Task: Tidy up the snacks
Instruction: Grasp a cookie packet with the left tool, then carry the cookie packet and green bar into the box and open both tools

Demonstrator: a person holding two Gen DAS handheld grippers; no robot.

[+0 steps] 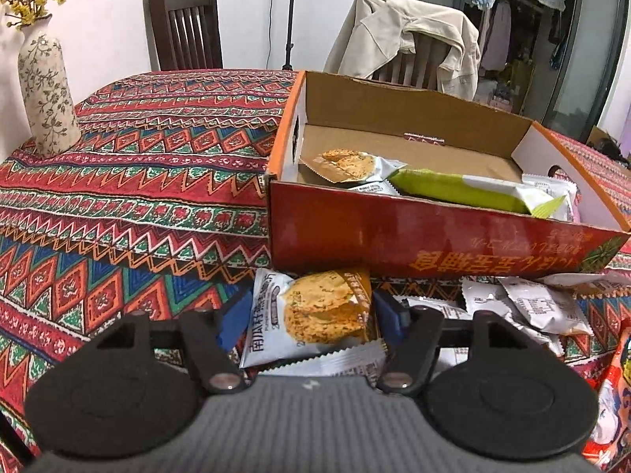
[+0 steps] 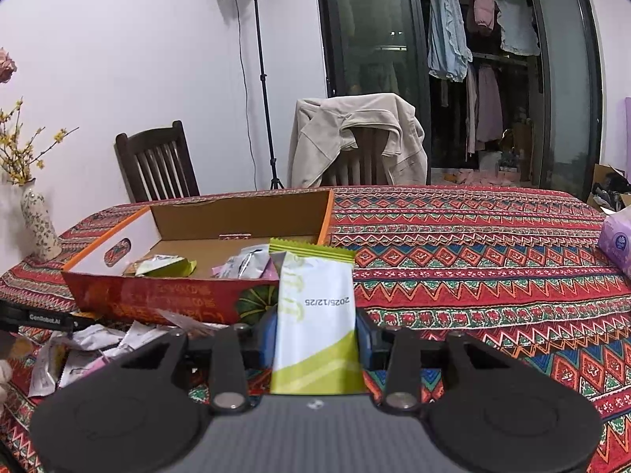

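Tablecloth, zigzag-patterned, bears box; chairs behind.

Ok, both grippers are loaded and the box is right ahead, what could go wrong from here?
1. The left gripper holds the cookie pack low, below the box front wall; moved straight ahead, it could hit the wall or push the box.
2. The right gripper pinches the green pack near its lower half, so the tall top could catch the box rim.
3. Loose packets lie against the box front; a low pass may scatter them.
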